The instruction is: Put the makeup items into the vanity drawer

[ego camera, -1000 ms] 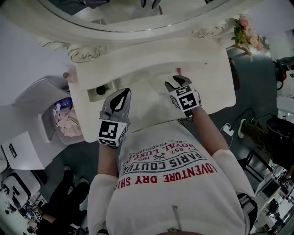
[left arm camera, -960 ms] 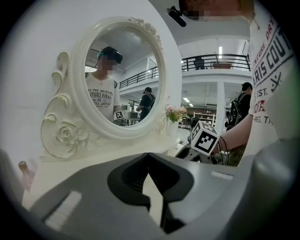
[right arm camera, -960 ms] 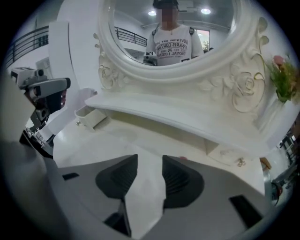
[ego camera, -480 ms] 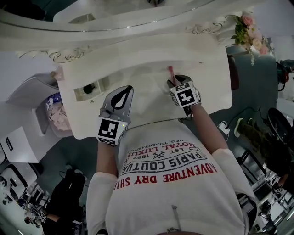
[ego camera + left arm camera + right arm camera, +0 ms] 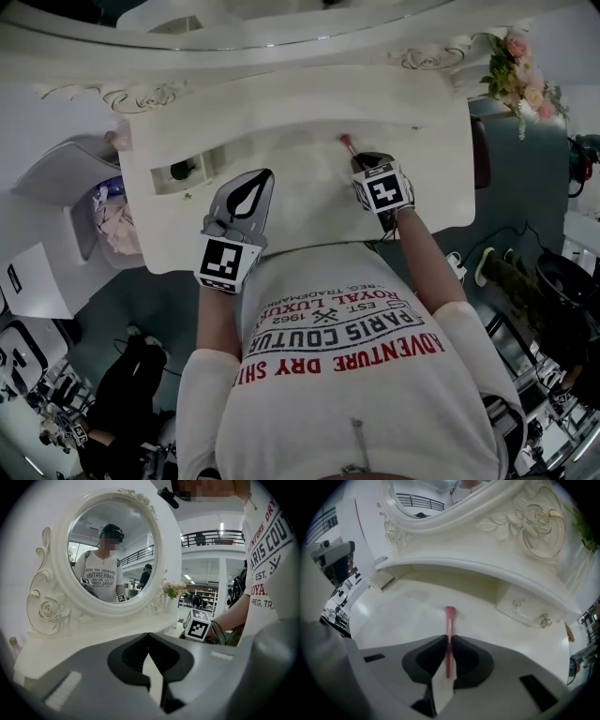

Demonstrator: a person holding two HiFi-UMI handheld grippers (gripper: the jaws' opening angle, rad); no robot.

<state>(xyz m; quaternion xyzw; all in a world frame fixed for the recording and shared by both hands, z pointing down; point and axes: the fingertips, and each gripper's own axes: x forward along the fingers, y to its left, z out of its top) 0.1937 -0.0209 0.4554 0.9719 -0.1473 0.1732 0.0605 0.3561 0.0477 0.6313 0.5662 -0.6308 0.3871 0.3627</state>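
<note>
A slim pink makeup brush lies on the white vanity top, pointing toward the mirror. My right gripper is over its handle. In the right gripper view the brush runs straight between the jaws of the right gripper, which are closing and pinch the handle. My left gripper hovers over the near left part of the top, shut and empty; in its own view the left gripper faces the round mirror. The small vanity drawer at the left stands open with dark items inside.
A closed little drawer with gold knobs sits under the shelf at the right. Pink flowers stand at the far right corner. A bin with crumpled paper sits on the floor left of the vanity.
My right gripper has come up to the pink brush and its jaws have narrowed around the handle. The left gripper has stayed almost where it was.
</note>
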